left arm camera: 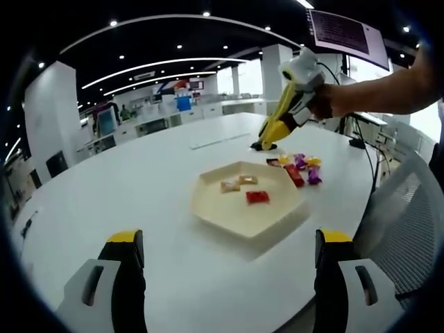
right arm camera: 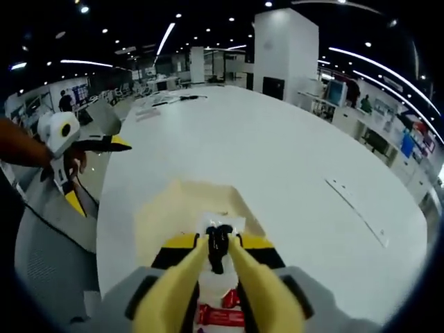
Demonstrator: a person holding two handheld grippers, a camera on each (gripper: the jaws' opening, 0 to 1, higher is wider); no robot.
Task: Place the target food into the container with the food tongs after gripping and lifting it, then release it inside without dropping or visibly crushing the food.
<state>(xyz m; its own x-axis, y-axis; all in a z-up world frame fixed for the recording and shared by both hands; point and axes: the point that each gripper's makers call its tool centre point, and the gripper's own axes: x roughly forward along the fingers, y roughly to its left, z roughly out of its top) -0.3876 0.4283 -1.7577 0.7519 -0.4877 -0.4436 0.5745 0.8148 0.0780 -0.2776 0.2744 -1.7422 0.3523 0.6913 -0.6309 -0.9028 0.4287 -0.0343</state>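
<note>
R claw (left arm camera: 264,144), yellow arms drawn together w/ tips down by the heap of small coloured wrapped sweets (left arm camera: 300,165) right of centre, just beside the cream hexagonal tray (left arm camera: 208,208); L claw (left arm camera: 229,253) apart, idle at frame bottom.

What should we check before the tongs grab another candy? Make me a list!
1. Tray sits flat on the white table: ok.
2. Candies already in the tray look whole: ok, three lie inside.
3. More candies to pick: ok, a wrapped candy pile lies beside the tray.
4. Right gripper is near the pile: ok, its tip is down at the table just beside it.
5. Tongs closed or open: ok, the tips look closed together; whether they hold a candy, cannot tell.
6. Left gripper out of the way: ok, open, short of the tray.
</note>
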